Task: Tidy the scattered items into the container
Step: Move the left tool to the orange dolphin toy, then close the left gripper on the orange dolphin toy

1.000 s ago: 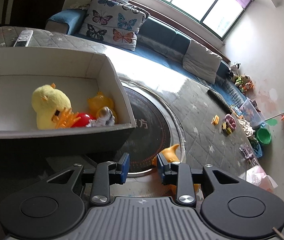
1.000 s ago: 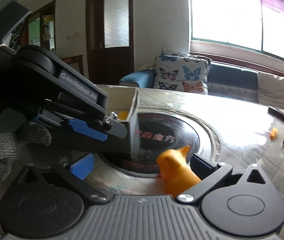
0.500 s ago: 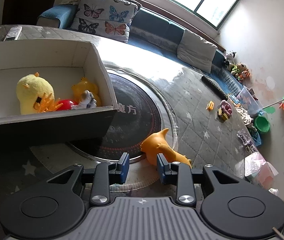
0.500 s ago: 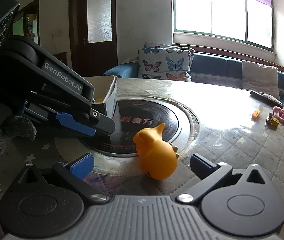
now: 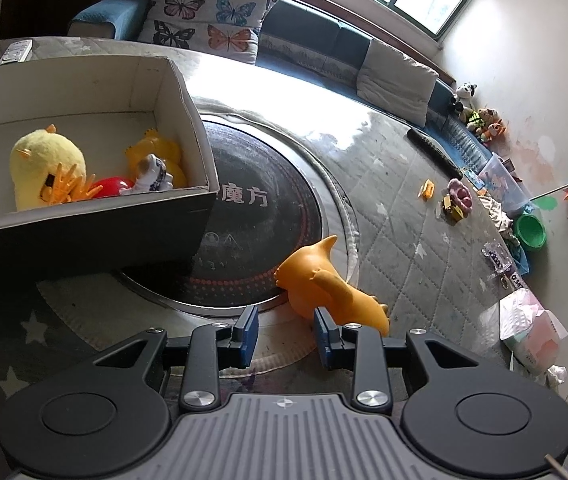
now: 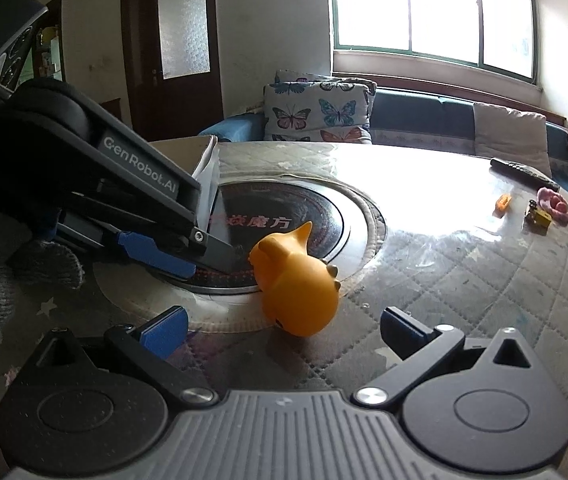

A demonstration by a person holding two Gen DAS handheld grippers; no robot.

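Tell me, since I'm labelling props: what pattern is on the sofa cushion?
Multicoloured butterflies on a pale ground; the cushion shows best in the left wrist view.

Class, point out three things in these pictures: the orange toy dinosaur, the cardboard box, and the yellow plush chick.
orange toy dinosaur [image 6: 296,284]: right wrist view, on its rounded back.
cardboard box [image 5: 188,104]: left wrist view, on its right wall.
yellow plush chick [image 5: 42,160]: left wrist view, on its head.

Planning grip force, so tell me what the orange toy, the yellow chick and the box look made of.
Orange toy: probably soft rubber or vinyl, smooth with a dull sheen and moulded bumps.
Yellow chick: plush fabric, with a fuzzy, matte nap.
Box: looks like cardboard, with thin, flat, matte walls, pale inside and dark outside.
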